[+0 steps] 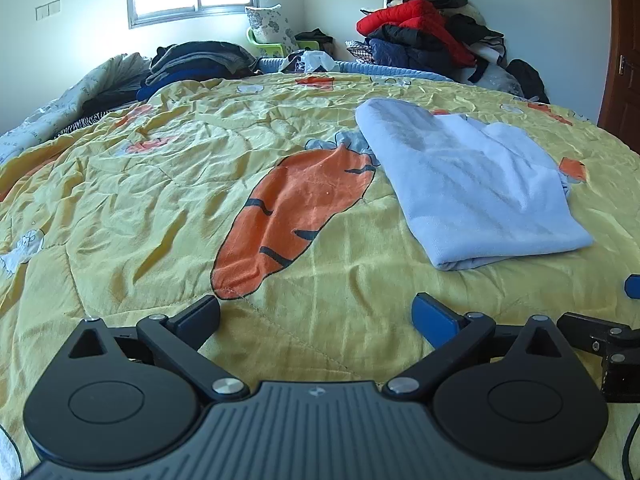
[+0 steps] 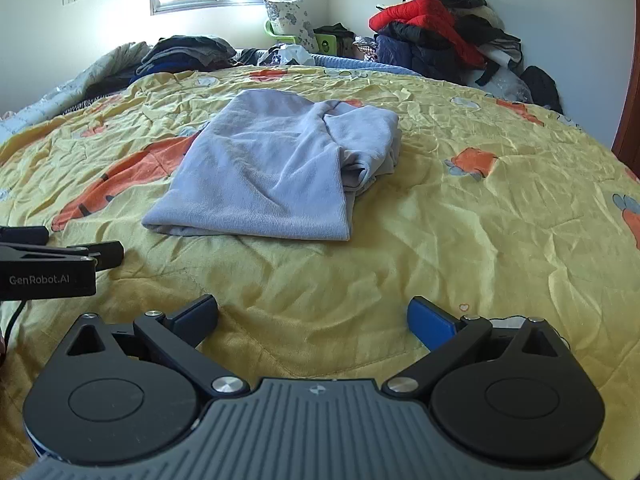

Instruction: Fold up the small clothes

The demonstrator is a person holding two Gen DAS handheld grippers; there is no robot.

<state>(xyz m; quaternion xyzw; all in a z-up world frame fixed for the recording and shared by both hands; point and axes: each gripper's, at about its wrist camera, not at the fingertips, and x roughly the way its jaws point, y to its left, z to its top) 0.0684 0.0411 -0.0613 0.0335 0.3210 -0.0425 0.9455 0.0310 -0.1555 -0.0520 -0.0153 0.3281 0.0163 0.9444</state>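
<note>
A small light-blue garment [image 1: 468,184] lies folded into a compact rectangle on the yellow carrot-print quilt [image 1: 160,184]. In the right wrist view it [image 2: 272,172] lies straight ahead, with a bunched fold on its right side. My left gripper [image 1: 316,312] is open and empty, low over the quilt, near and left of the garment. My right gripper [image 2: 312,316] is open and empty, a short way in front of the garment. The left gripper also shows at the left edge of the right wrist view [image 2: 60,256].
A pile of dark folded clothes [image 1: 200,60] sits at the far left of the bed. A heap of jackets with a red one [image 1: 424,28] stands at the far right corner. A floral pillow [image 1: 272,26] leans under the window. A wooden door [image 1: 624,52] is at the right.
</note>
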